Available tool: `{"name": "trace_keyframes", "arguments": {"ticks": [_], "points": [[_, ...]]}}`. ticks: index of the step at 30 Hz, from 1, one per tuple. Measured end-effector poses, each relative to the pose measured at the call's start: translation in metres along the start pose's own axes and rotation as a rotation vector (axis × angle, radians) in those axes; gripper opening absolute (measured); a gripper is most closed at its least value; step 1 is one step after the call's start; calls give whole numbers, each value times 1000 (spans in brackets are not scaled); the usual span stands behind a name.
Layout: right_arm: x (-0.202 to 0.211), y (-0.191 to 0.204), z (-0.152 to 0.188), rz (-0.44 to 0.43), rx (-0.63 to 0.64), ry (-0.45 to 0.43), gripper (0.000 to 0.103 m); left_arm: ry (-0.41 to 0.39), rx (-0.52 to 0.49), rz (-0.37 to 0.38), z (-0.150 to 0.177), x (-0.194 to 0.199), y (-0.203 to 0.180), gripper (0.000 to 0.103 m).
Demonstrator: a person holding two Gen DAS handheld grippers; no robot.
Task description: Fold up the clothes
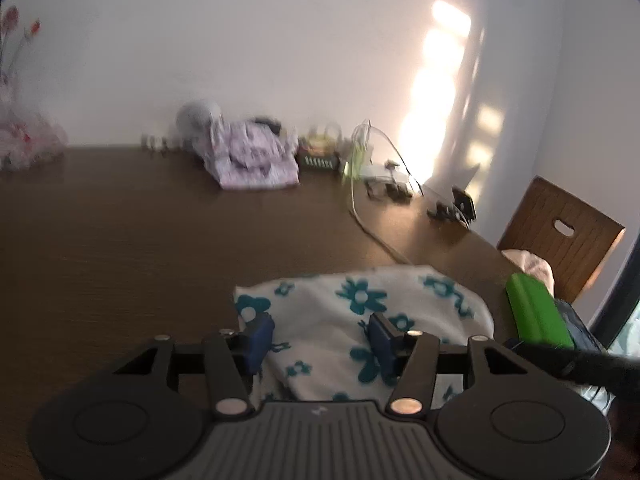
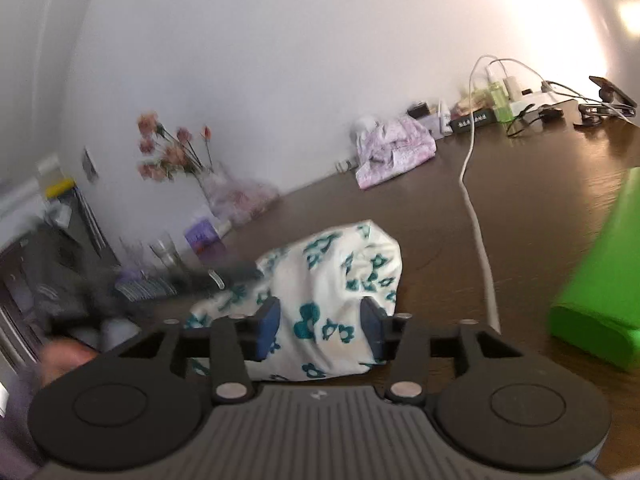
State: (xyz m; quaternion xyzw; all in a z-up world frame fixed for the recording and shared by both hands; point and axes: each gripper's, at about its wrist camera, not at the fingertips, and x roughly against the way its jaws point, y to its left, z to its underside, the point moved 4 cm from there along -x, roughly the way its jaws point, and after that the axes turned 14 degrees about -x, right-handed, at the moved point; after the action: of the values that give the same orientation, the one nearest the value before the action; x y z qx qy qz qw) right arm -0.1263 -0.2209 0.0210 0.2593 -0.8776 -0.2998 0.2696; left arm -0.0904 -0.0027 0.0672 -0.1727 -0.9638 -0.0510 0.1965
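A white garment with teal flowers [image 1: 360,320] lies bunched on the dark wooden table [image 1: 120,240] at the near edge. My left gripper [image 1: 322,340] is open, its blue pads on either side of the cloth, just above it. In the right wrist view the same garment [image 2: 340,280] lies in a lump in front of my right gripper [image 2: 320,324], which is open with the cloth between its pads. A folded lilac garment [image 1: 256,160] sits at the back by the wall; it also shows in the right wrist view [image 2: 394,148].
A white cable [image 2: 476,216] runs across the table from chargers [image 1: 384,176] at the back. A green object [image 2: 600,280] stands to the right. A flower vase [image 2: 216,184] and glasses [image 2: 168,256] are at the left. A wooden chair [image 1: 560,232] stands beyond the table's right edge.
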Motion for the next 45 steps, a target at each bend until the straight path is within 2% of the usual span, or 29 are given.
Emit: {"name": "trace_keyframes", "arguments": {"ticks": [2, 4, 6, 8, 9, 10, 12, 14, 15, 16, 18, 22, 29, 32, 35, 36, 37, 39, 41, 43, 45], "points": [[-10, 10, 10, -5, -2, 27, 6, -11, -6, -18, -3, 3, -1, 51], [-11, 24, 23, -49, 28, 65, 7, 22, -22, -16, 1, -3, -3, 51], [-5, 32, 32, -76, 70, 68, 11, 55, -37, -14, 5, -9, -4, 51], [-3, 33, 33, -70, 109, 52, 27, 88, -53, -12, 9, -15, -6, 51], [-4, 32, 32, -71, 120, 51, 43, 86, -36, 0, 11, -17, -4, 51], [-5, 32, 32, -72, 131, 50, 49, 87, -26, 13, 13, -17, -2, 51], [-11, 33, 30, -76, 157, 54, 49, 95, -28, 33, 15, -19, 0, 51], [-22, 37, 32, -70, 187, 76, 47, 101, -44, 42, 17, -21, 0, 51], [-26, 38, 33, -64, 195, 82, 43, 102, -46, 40, 17, -21, 0, 52], [-26, 40, 35, -58, 200, 77, 23, 101, -48, 29, 18, -21, 0, 53], [-21, 41, 36, -55, 181, 84, 8, 107, -69, -4, 21, -23, -2, 53], [-1, 41, 37, -46, 147, 78, 2, 110, -114, -30, 21, -25, -9, 54], [23, 37, 36, -65, 131, 89, 2, 108, -110, -32, 22, -25, -7, 54], [14, 28, 25, -62, 89, 85, 13, 106, -105, -27, 23, -25, -6, 54], [-5, 23, 22, -96, 32, 100, 22, 102, -107, -27, 23, -25, -6, 54], [-7, 22, 22, -102, 15, 102, 16, 102, -109, -28, 23, -25, -6, 54], [-8, 20, 24, -106, -3, 104, 6, 104, -110, -28, 23, -25, -6, 54], [-5, 19, 25, -113, -16, 103, 3, 109, -114, -29, 22, -25, -7, 54], [12, 19, 29, -90, 60, 89, 0, 107, -120, -27, 22, -25, -8, 54], [24, 18, 31, -60, 71, 70, 1, 100, -120, -20, 22, -25, -9, 56], [28, 20, 29, -43, 71, 55, 2, 84, -116, 17, 23, -24, -14, 57]]}}
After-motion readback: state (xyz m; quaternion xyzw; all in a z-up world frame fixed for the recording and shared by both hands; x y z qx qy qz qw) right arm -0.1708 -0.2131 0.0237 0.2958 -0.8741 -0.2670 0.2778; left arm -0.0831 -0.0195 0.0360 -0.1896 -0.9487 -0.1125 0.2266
